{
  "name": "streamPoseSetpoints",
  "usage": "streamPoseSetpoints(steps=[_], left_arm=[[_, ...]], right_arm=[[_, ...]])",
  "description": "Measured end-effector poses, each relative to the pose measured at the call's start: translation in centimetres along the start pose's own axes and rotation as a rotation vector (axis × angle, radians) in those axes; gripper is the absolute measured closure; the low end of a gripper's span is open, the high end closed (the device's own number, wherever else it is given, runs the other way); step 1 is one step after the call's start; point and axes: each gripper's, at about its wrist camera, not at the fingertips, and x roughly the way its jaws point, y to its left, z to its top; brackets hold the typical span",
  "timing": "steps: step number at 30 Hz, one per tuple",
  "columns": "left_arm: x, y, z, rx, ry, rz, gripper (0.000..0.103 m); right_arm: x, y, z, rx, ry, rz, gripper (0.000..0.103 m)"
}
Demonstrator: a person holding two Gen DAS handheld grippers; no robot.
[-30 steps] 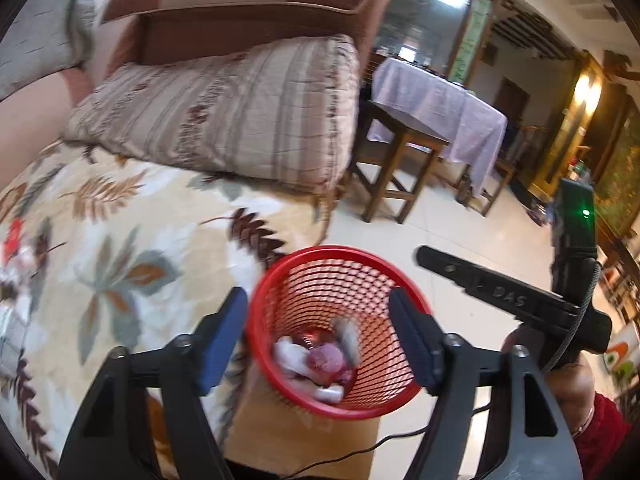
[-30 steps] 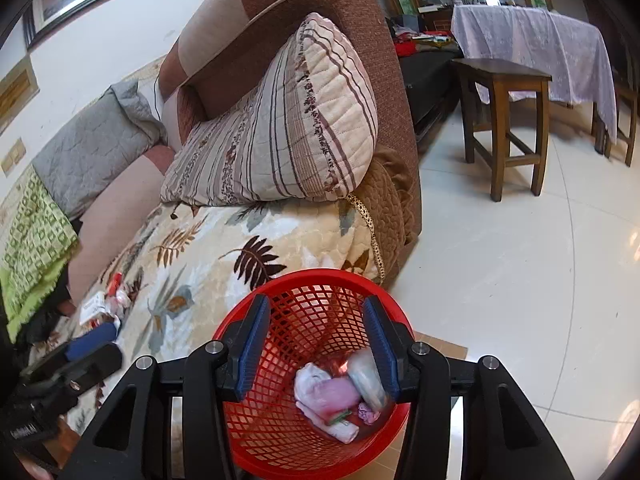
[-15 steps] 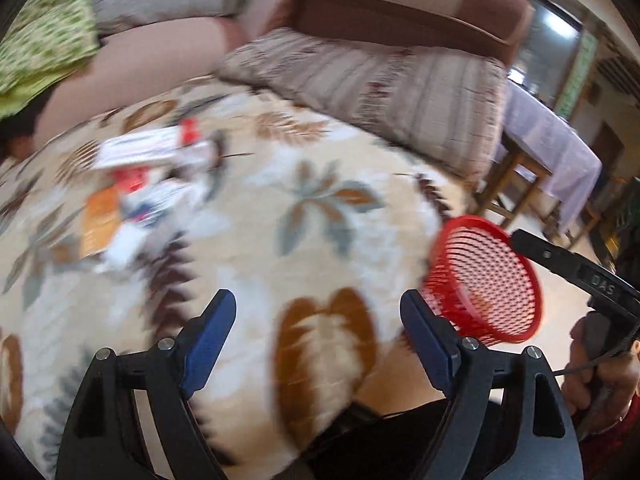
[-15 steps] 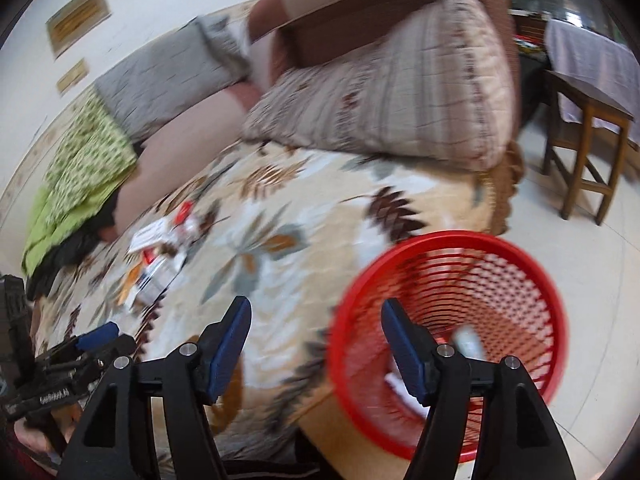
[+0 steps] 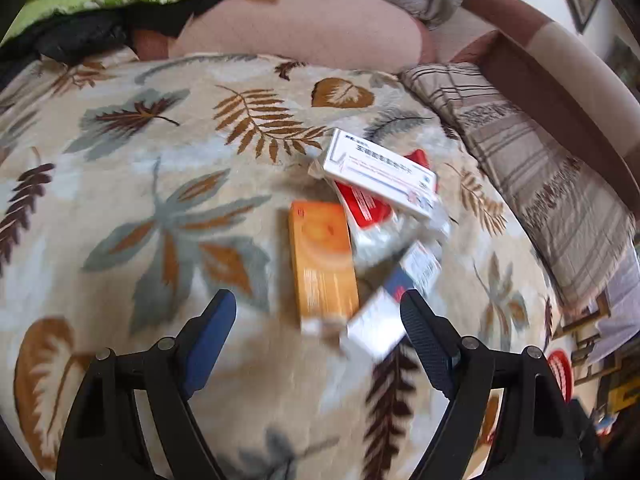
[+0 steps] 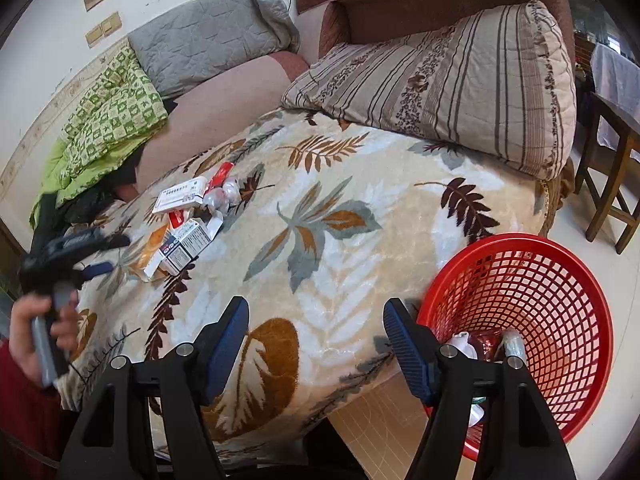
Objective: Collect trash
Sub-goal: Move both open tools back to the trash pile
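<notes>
A heap of trash lies on the leaf-patterned blanket [image 5: 168, 208]: an orange box [image 5: 322, 264], a white carton [image 5: 380, 172], a red packet [image 5: 366, 206], a crumpled clear wrapper [image 5: 384, 240] and a small white-and-blue box [image 5: 380, 320]. My left gripper [image 5: 316, 332] hovers open just in front of the orange box, nothing between its fingers. In the right wrist view the same heap [image 6: 188, 220] lies at the left, with the left gripper [image 6: 96, 256] beside it. My right gripper [image 6: 316, 340] is open and empty over the blanket's near edge. The red mesh basket [image 6: 560, 280] stands on the floor, holding some trash.
A striped pillow [image 6: 460, 92] leans on the brown sofa arm. A grey pillow [image 6: 208, 44] and a green quilt [image 6: 108, 120] lie at the back. A wooden stool [image 6: 612, 172] stands on the tiled floor at far right. A hand [image 6: 36, 332] holds the left gripper.
Both grippers have swung left, away from the basket and over the blanket. The left one now faces the trash heap closely; the basket has slid to the right in the right wrist view.
</notes>
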Motion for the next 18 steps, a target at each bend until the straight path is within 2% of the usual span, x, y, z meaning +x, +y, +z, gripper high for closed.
streamPoseSetpoints(steps=[4, 6, 10, 11, 13, 15, 18], left_arm=[[3.5, -0.9, 1.8, -0.012, 0.059, 0.029, 0.020], [5.1, -1.2, 2.1, -0.006, 0.077, 0.078, 0.020], [7.0, -1.1, 1.9, 0.003, 0.097, 0.120, 0.026], [7.3, -1.0, 1.6, 0.019, 0.098, 0.130, 0.029], [6.9, -1.0, 1.1, 0.057, 0.072, 0.164, 0.048], [6.2, -0.6, 0.5, 0.082, 0.059, 0.159, 0.058], [4.4, 1.1, -0.7, 0.056, 0.033, 0.142, 0.058]], right_arm=[[0.7, -0.4, 0.0, 0.010, 0.014, -0.001, 0.029], [0.9, -0.5, 0.1, 0.012, 0.017, -0.004, 0.029], [1.2, -0.2, 0.5, 0.002, 0.021, 0.001, 0.029], [1.4, 0.0, 0.7, -0.002, 0.023, 0.006, 0.029], [1.7, 0.7, 1.2, -0.007, 0.023, 0.021, 0.029], [2.0, 1.6, 1.9, -0.013, 0.022, 0.037, 0.028], [3.0, 4.0, 3.3, -0.026, 0.031, 0.071, 0.025]])
